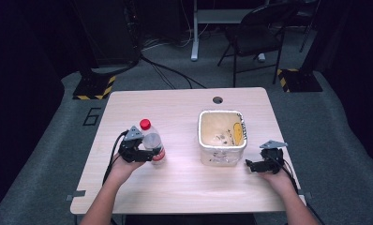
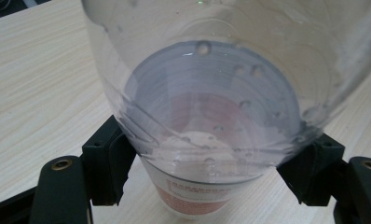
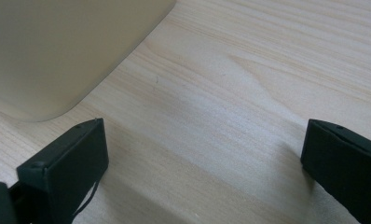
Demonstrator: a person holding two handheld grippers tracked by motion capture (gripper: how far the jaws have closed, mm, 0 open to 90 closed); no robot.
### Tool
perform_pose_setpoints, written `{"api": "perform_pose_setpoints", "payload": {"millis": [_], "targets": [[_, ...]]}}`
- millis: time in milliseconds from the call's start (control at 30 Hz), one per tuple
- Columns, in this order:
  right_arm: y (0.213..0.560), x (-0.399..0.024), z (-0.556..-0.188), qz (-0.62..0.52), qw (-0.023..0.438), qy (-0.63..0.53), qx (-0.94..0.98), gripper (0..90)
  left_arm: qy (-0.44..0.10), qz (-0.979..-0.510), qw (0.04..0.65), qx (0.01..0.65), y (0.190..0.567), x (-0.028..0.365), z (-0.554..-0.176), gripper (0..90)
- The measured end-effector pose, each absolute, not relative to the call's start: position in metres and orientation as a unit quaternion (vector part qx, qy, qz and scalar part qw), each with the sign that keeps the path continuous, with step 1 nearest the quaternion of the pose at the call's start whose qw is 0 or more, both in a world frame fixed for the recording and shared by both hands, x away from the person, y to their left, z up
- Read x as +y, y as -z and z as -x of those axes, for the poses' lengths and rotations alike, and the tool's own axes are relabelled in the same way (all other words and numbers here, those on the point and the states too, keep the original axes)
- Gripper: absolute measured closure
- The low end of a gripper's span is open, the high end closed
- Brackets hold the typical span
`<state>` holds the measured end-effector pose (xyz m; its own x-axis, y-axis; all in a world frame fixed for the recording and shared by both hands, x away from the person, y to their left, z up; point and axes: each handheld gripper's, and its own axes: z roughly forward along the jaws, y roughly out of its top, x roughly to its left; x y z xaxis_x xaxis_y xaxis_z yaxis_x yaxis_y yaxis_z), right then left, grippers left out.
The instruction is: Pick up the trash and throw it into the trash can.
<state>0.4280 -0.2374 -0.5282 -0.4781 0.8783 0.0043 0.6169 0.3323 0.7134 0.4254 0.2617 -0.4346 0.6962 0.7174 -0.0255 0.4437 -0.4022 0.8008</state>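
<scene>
A: On the left half of the table (image 1: 175,187), the left gripper (image 1: 145,154) has its jaws pressed against both sides of the clear bottle (image 1: 152,143), red cap up, standing upright on the wood

B: And the left gripper view backs that up: the bottle (image 2: 207,116) sits squarely between the jaws, each one touching the plastic, label low down near the base

A: So I'd call this the grasp step, bottle secured and about to be lifted. The bin (image 1: 222,136) is the likely target, standing right of centre with its mouth open

B: The right gripper (image 1: 250,166) rests beside that bin, jaws spread wide with nothing between them. In the right gripper view the bin (image 3: 58,51) wall sits just off one jaw, not touching

A: Next move, as I read it, calls for a clean lift high enough to clear the bin's rim, then a carry to the right

B: Room looks generous. Bare wood lies between bottle and bin, and the near edge of the table is well clear of both. The one thing to watch is that rim, since a low carry could clip it and tip the bin
</scene>
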Motion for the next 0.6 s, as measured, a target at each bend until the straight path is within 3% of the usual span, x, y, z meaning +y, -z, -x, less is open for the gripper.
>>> {"api": "perform_pose_setpoints", "payload": {"millis": [600], "targets": [[0.528, -0.238, -0.428, -0.47, 0.197, -0.334, 0.793, 0.0, -0.171, -0.828, 0.413, 0.338, 0.397, 0.254, -0.423, 26.9]]}}
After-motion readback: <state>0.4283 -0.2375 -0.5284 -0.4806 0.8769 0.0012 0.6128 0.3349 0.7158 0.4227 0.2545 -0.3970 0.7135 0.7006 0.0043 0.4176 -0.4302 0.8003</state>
